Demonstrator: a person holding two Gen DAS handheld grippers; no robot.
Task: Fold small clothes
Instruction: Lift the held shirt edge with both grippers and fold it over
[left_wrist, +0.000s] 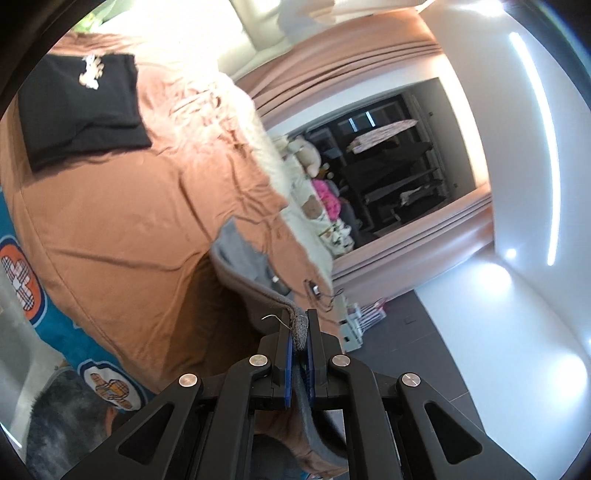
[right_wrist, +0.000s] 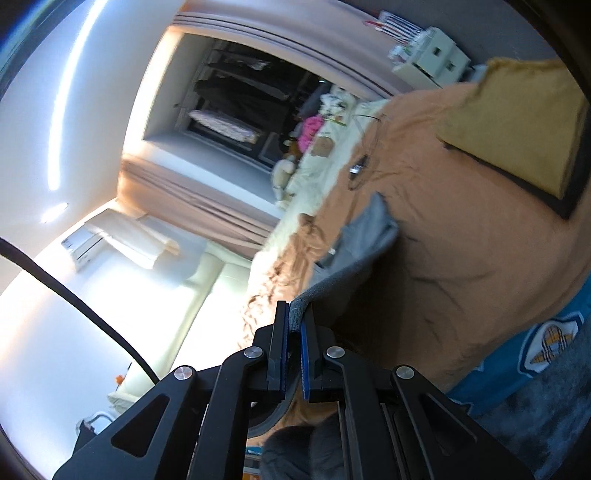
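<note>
A small grey garment (left_wrist: 255, 258) is pinched by both grippers, left gripper (left_wrist: 301, 332) and right gripper (right_wrist: 295, 321). It is held up above the bed (left_wrist: 129, 221). Next, it likely needs laying flat for folding.

A corner of the garment (left_wrist: 255, 273) sat clamped between the fingers of my left gripper (left_wrist: 300, 332), the rest hanging ahead of it above the bed (left_wrist: 122, 221). Far ahead and to the left of that gripper, a folded shirt (left_wrist: 81, 110) lay on the bed. My right gripper (right_wrist: 293, 321) pinched another edge of the garment (right_wrist: 354, 251); ahead and to its right, a folded piece (right_wrist: 517, 122) lay on the bed (right_wrist: 461, 240).
</note>
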